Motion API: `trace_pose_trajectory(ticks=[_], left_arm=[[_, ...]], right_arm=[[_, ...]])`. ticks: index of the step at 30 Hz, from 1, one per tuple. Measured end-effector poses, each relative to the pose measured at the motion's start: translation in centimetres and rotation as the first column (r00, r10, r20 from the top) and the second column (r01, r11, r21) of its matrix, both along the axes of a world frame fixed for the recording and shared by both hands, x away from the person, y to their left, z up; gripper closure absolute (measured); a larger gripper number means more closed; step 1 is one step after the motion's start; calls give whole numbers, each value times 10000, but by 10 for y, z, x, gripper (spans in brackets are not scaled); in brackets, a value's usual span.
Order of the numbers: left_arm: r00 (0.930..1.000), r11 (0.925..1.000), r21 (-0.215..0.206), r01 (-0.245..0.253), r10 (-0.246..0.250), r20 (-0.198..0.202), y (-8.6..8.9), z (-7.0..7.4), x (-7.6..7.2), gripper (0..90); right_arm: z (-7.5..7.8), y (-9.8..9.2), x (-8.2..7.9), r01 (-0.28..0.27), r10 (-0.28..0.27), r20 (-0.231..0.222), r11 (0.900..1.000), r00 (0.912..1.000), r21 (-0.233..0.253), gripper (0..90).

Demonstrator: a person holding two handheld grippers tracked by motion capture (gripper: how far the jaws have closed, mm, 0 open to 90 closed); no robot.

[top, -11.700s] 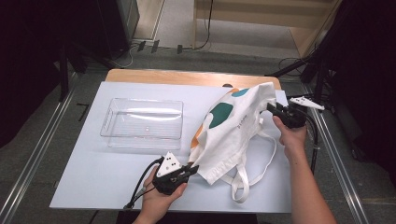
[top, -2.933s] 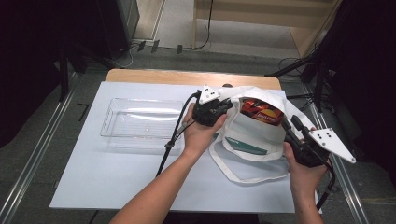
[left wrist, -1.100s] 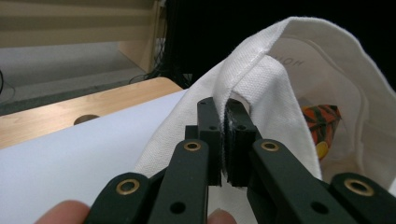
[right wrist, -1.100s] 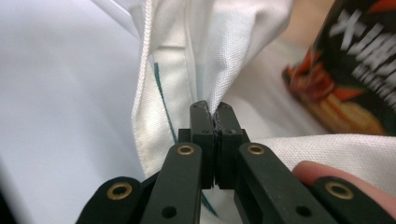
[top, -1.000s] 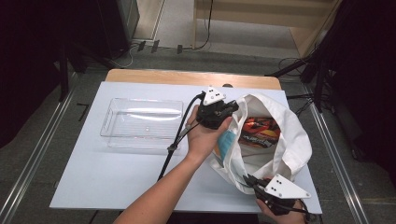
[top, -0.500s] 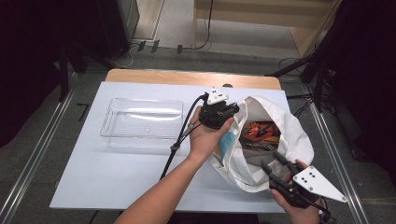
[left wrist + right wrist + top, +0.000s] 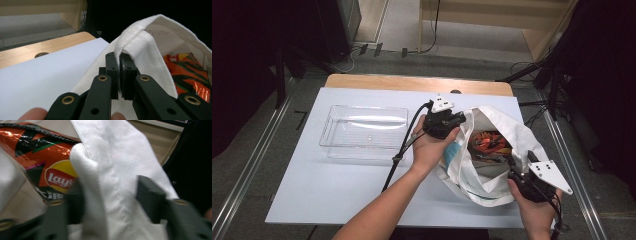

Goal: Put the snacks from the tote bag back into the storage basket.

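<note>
Pinching the tote bag (image 7: 507, 150) rim — left gripper (image 7: 119, 75) closed; right gripper (image 7: 110, 202) spread around cloth.

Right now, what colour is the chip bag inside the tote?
Orange and black chip bag, yellow-red logo; clearest in the right gripper view.

White table (image 7: 337, 190): tray (image 7: 364, 131), bag (image 7: 517, 137)

Open bag mouth (image 7: 492, 131), chip packet (image 7: 487, 142) inside
</note>
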State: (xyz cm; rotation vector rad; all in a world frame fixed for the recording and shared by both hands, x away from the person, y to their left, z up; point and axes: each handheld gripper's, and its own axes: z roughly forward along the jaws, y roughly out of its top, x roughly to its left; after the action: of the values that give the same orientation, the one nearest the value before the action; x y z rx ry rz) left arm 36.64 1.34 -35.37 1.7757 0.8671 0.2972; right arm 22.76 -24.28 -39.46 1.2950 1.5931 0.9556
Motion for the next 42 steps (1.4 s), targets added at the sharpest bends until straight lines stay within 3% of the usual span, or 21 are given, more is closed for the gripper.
trace_pose_trajectory(ticks=[1,2,3,5,11,15,25,29,35,38,41,42], left_arm=[[10000,10000,0,0,0,0,0,0,0,882],[10000,10000,0,-3,3,-38,0,-1,0,882],[10000,10000,1,7,-7,-47,0,-2,0,882],[10000,10000,63,17,-16,-86,0,-5,0,881],[9983,9996,286,48,-31,-575,-2,-18,6,877],[9946,9973,729,63,13,-1037,-8,-33,11,877],[9811,9895,1441,133,149,-1929,-15,-65,19,869],[9825,9826,1855,-43,386,-1820,-18,-78,18,862],[9800,9776,2086,-280,680,-1870,-16,-92,18,864],[9791,9702,2376,-478,926,-1809,-16,-95,19,865],[9764,9682,2407,-688,1148,-1828,-15,-98,20,867],[9740,9678,2399,-765,1241,-1897,-14,-99,20,867]], right_arm=[[0,0,0,0,0,0,10000,10000,0,565],[3,-5,-2,-426,426,1,9991,9991,23,767],[4,-8,-3,-529,529,72,9986,9986,-2,832],[9,-15,-4,-779,775,132,9964,9969,328,873],[27,-33,3,-888,857,402,9926,9955,828,869],[35,-42,16,-661,653,113,9934,9978,938,824],[26,-65,49,-291,386,-484,9825,9981,1839,791],[19,-63,57,-352,494,-709,9814,9963,1887,830],[11,-52,64,-766,971,-999,9784,9902,1919,863],[7,-51,68,-935,1240,-1226,9690,9847,2287,865],[3,-49,71,-1340,1731,-1311,9553,9761,2635,865],[3,-49,71,-1340,1731,-1311,9553,9761,2635,865]])
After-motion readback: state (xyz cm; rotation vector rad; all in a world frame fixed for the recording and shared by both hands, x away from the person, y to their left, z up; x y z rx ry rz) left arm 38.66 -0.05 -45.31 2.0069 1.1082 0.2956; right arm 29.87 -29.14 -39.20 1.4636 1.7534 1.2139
